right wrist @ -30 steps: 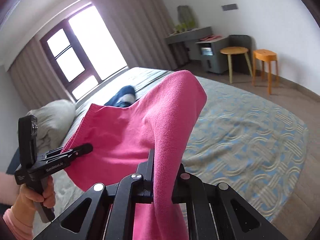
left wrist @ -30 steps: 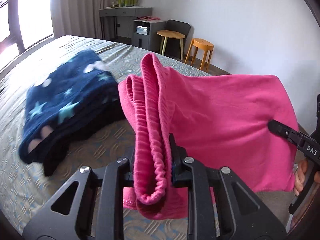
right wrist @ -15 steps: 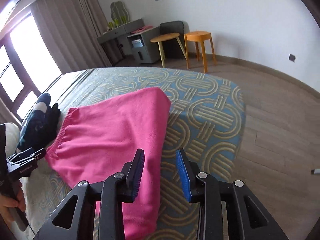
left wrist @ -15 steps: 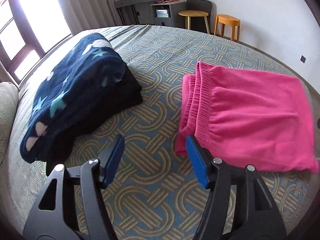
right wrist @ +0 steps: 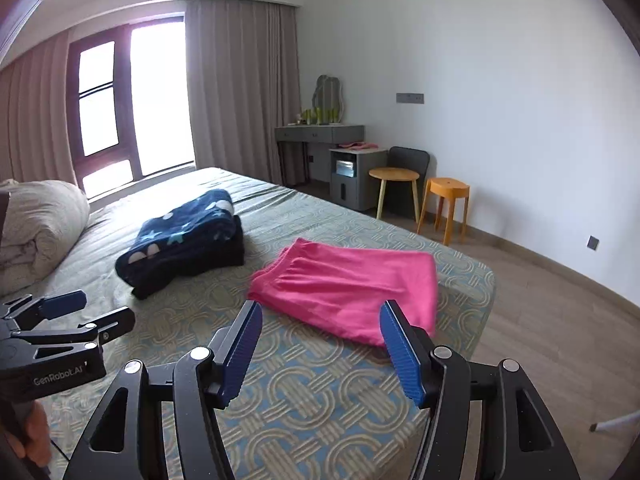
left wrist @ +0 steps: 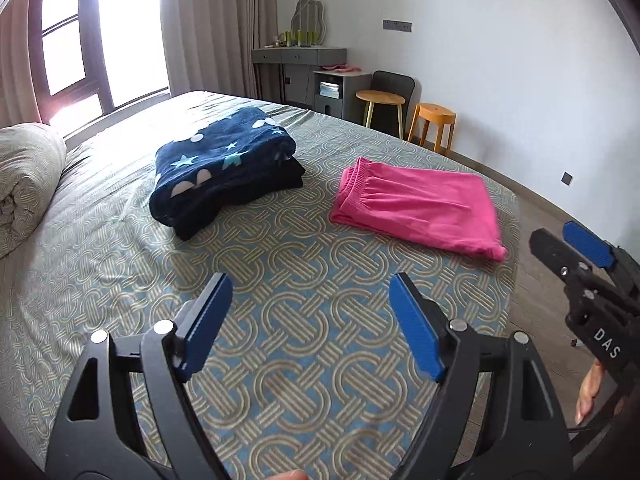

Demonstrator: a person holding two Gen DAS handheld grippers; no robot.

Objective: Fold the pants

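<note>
The pink pants (left wrist: 416,208) lie folded flat on the patterned bed (left wrist: 280,320), waistband toward the left; they also show in the right wrist view (right wrist: 348,288). My left gripper (left wrist: 310,320) is open and empty, held back above the bed, well short of the pants. My right gripper (right wrist: 320,344) is open and empty, just in front of the pants' near edge. Each gripper shows in the other's view: the right one (left wrist: 568,248) at the right edge, the left one (right wrist: 76,312) at the left edge.
A folded navy star-print blanket on a dark garment (left wrist: 224,168) lies left of the pants. A rolled duvet (left wrist: 24,184) sits at the far left. A round table (left wrist: 380,100), orange stool (left wrist: 434,120) and grey cabinet stand by the wall. The bed's edge and wooden floor (right wrist: 540,340) are at right.
Both grippers let go of the pink pants, which now lie folded on the bed. Both have opened wide and pulled back and up from the pants.
</note>
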